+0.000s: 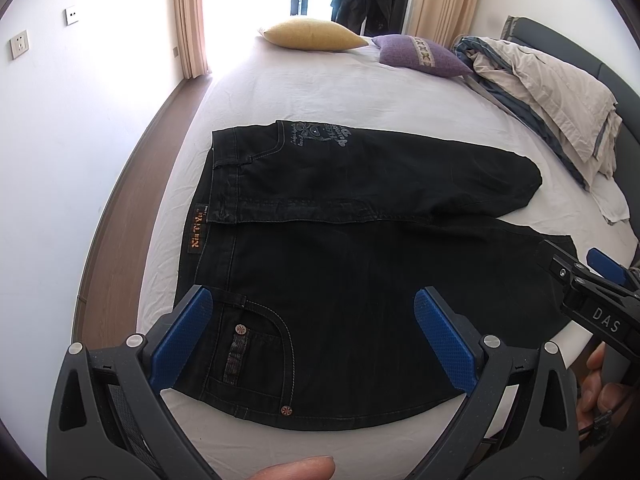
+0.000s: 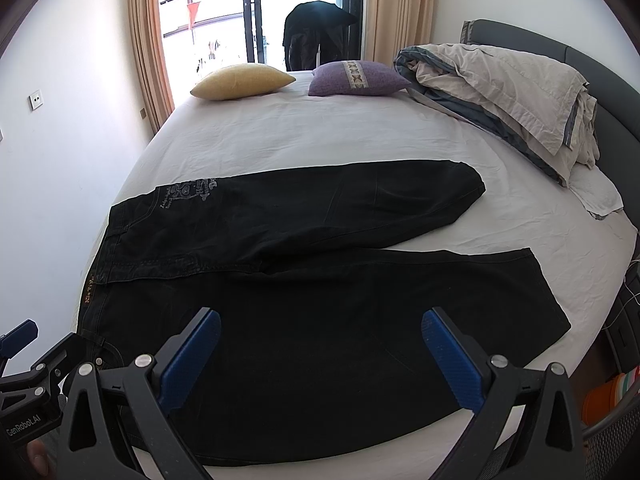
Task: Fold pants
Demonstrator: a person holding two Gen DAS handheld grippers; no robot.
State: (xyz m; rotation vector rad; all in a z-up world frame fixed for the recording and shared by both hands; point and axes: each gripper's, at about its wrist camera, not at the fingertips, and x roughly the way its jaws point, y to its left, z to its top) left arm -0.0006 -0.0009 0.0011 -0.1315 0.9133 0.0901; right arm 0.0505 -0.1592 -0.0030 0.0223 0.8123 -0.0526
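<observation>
Black jeans (image 1: 360, 272) lie flat on the white bed (image 1: 320, 92), waistband to the left, legs running right. The far leg's end is folded back on itself; the near leg lies straight. My left gripper (image 1: 312, 336) hovers open over the near waist and front pocket, blue pads wide apart, holding nothing. My right gripper (image 2: 320, 360) is open above the near leg of the jeans (image 2: 320, 300). In the left wrist view the right gripper (image 1: 576, 268) shows at the right edge by the near hem. The left gripper (image 2: 28, 344) shows at the lower left in the right wrist view.
A yellow pillow (image 1: 312, 34) and a purple pillow (image 1: 420, 54) lie at the far end of the bed. A crumpled beige and grey duvet (image 1: 552, 92) is heaped along the right by the dark headboard. White wall and wooden floor (image 1: 132, 184) run along the left.
</observation>
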